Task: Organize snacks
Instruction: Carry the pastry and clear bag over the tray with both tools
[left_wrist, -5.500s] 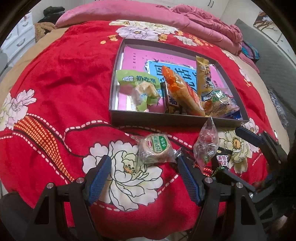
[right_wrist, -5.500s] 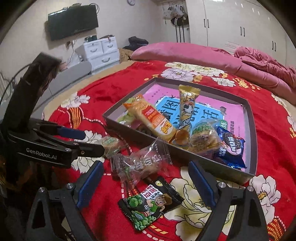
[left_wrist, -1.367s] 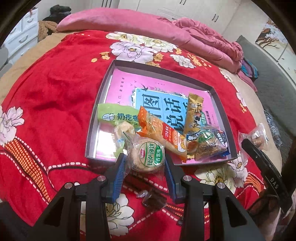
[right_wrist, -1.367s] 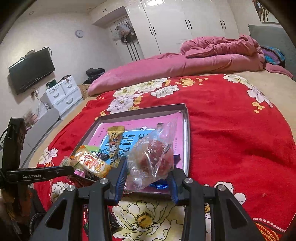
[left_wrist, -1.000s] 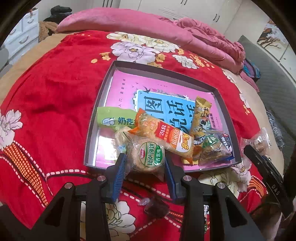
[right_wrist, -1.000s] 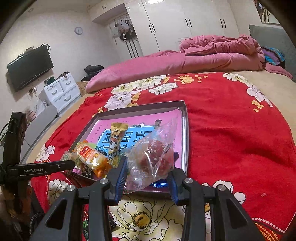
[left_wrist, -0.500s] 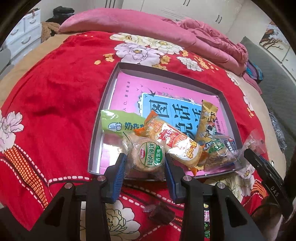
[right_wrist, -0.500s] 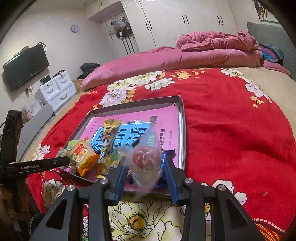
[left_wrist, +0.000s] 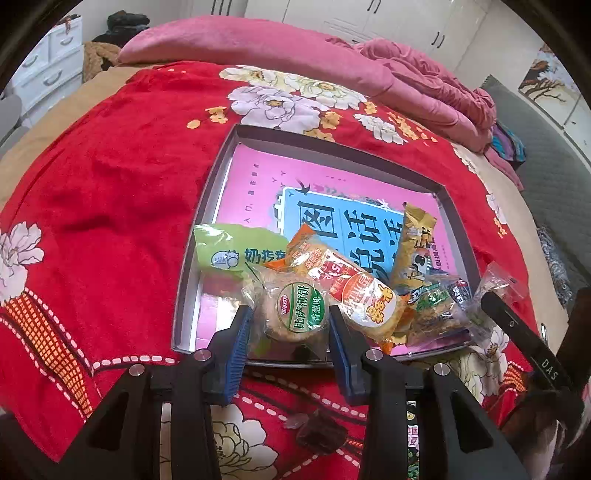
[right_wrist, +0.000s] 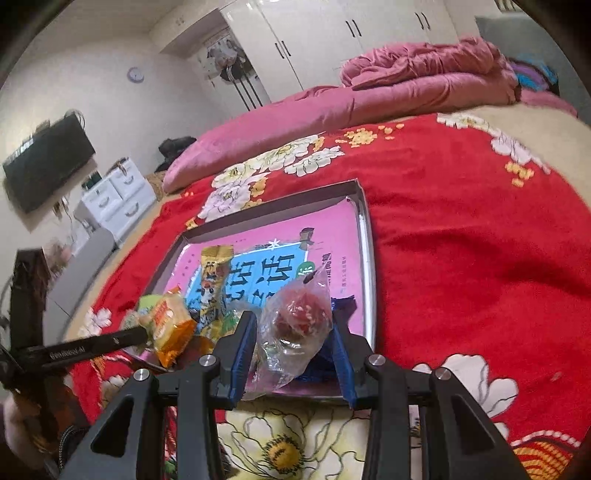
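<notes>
A shallow grey tray (left_wrist: 218, 173) with a pink and blue book inside lies on the red flowered bedspread. My left gripper (left_wrist: 291, 325) is shut on a round biscuit pack with a green label (left_wrist: 301, 310), held over the tray's near edge. My right gripper (right_wrist: 293, 326) is shut on a clear bag with a red sweet (right_wrist: 301, 317), held over the tray's near right corner (right_wrist: 364, 395). In the tray lie a green pack (left_wrist: 236, 251), an orange pack (left_wrist: 343, 291), a yellow bar (left_wrist: 413, 240) and a dark blue pack (left_wrist: 456, 291).
A small dark wrapped sweet (left_wrist: 319, 432) and a black-green packet (left_wrist: 413, 435) lie on the bedspread below the tray. Pink bedding (left_wrist: 258, 44) is piled at the far end. White drawers (right_wrist: 118, 199) and a wall television (right_wrist: 48, 162) stand at the left.
Both grippers closed on their snacks and lifted them from the bedspread to the tray. In the last second the right gripper sank and rolled, and the clear bag now stands more upright.
</notes>
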